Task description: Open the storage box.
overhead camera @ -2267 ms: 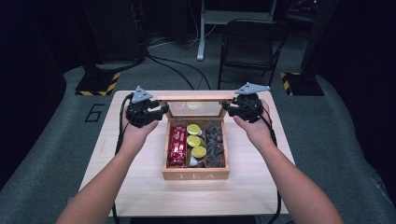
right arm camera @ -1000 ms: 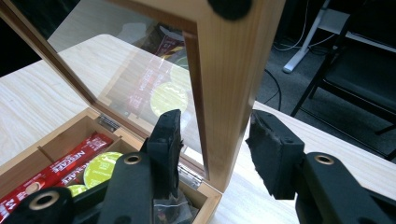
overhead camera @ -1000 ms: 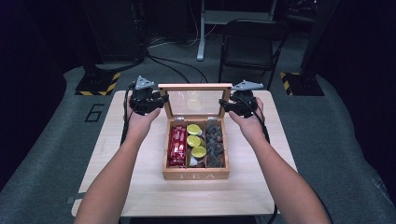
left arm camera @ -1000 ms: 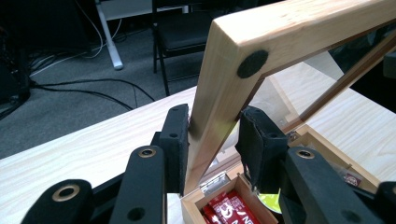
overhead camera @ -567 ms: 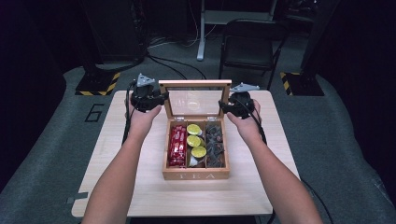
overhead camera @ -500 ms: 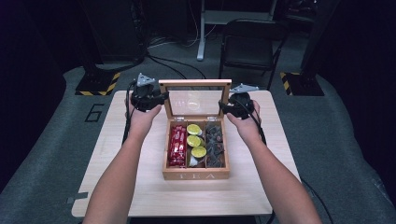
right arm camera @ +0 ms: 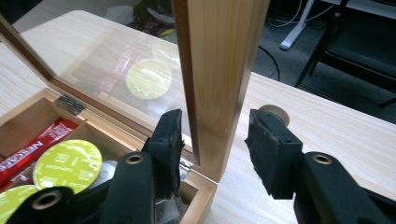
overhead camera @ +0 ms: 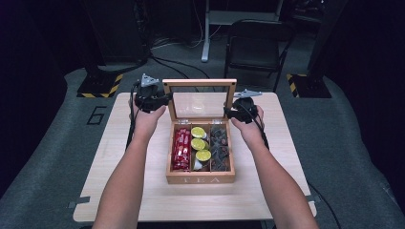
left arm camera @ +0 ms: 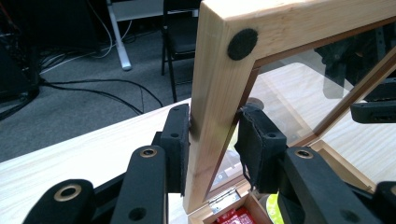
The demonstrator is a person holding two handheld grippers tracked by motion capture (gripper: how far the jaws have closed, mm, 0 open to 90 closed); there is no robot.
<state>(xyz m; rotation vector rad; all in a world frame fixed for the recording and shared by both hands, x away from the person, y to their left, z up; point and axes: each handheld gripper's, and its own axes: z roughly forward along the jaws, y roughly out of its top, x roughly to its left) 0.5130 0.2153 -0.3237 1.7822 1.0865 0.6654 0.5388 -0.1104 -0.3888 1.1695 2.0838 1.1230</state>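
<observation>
I had swung the lid (overhead camera: 199, 98) upright; left hand-held gripper (left arm camera: 212, 140) clamped its frame, right hand-held gripper's (right arm camera: 215, 133) jaws had been closing, not gripping. It could slam shut.

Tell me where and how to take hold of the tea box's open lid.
Grip the lid by its wooden side rails, not the glass pane, coming from outside each edge. It stands upright on rear hinges, so the rails are thin flat bars that suit pads on front and back. The left gripper clamps one rail; the right gripper straddles the other.
</observation>
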